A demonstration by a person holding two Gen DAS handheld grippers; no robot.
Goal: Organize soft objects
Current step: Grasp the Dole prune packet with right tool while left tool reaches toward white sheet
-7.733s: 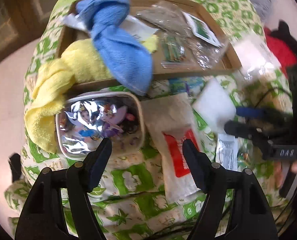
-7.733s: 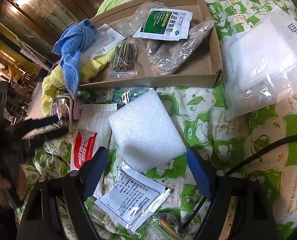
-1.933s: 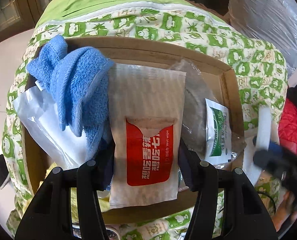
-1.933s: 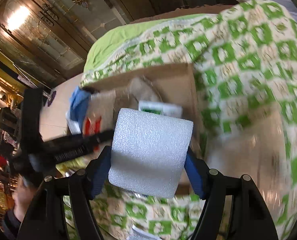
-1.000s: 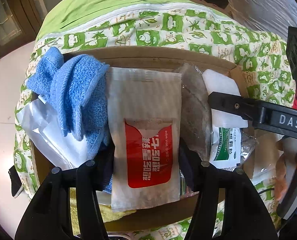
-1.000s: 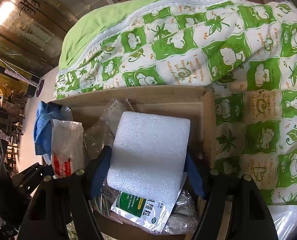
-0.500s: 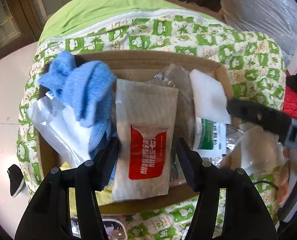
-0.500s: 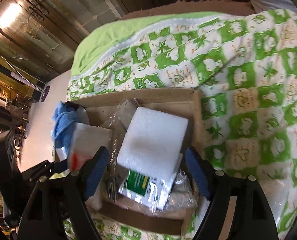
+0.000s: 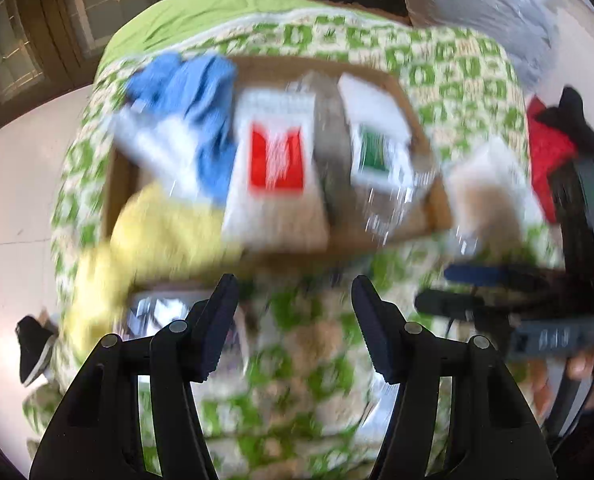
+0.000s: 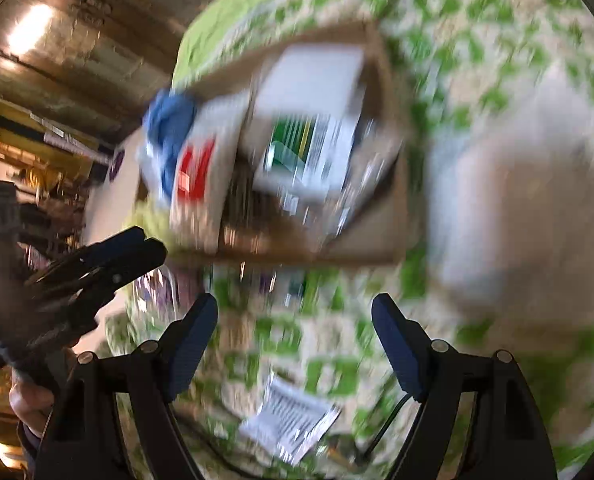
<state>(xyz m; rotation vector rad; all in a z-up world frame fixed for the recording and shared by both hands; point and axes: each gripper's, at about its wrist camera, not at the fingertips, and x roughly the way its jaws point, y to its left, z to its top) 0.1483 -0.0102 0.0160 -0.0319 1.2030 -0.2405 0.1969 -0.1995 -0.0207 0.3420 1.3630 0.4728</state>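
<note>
Here both views are smeared by motion blur, yet the layout reads clearly enough. The shallow brown cardboard box [image 9: 437,216] sits on a bed covered by a green-and-white patterned quilt [image 9: 297,368], and it holds the soft things: a crumpled blue terry towel [image 9: 201,108] at its far left, a yellow fluffy towel [image 9: 157,240] spilling over the near left edge, a white wet-wipe pack with a red label [image 9: 275,168] lying flat in the middle, and a white foam block [image 9: 367,96] at the right, resting partly on a clear packet with a green-and-white label [image 9: 377,156]. The left claw [image 9: 295,320] hangs over the quilt in front of the box, its jaws apart with nothing between them. The right claw [image 10: 295,344] is likewise over the quilt, near side of the box; its jaws have just been opening and stand wide with nothing between them, the foam block [image 10: 313,76] lying apart from them inside the box [image 10: 381,236]. In the right wrist view a white printed sachet [image 10: 289,424] lies on the quilt just beyond that claw. A silvery plastic pouch [image 9: 157,312] lies by the left claw's left finger, below the yellow towel. A red-and-black soft item [image 9: 549,148] sits at the far right.
</note>
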